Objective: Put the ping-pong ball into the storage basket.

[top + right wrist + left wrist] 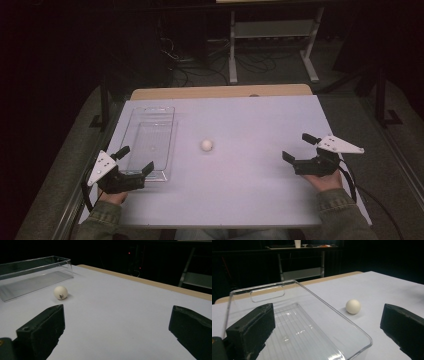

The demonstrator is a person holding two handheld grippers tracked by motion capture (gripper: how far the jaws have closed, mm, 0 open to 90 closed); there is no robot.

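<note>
A small white ball [206, 145] rests on the white table [240, 200] near its middle, just right of a clear plastic tray [131, 131] that holds nothing. My left gripper [135, 159] is open at the tray's near end, one jaw over the tray and the other beside it. In the left gripper view the ball [353, 306] lies beyond the tray's rim [332, 312]. At the table's right side my right gripper [299, 146] is open, well apart from the ball [60, 292], with the tray [30, 282] farther off.
A wooden strip [220, 92] edges the table's far side. Behind it, on the dark floor, stand a metal shelf frame [272, 40] and loose cables [200, 67]. Black stand posts [104, 107] flank the table at both sides.
</note>
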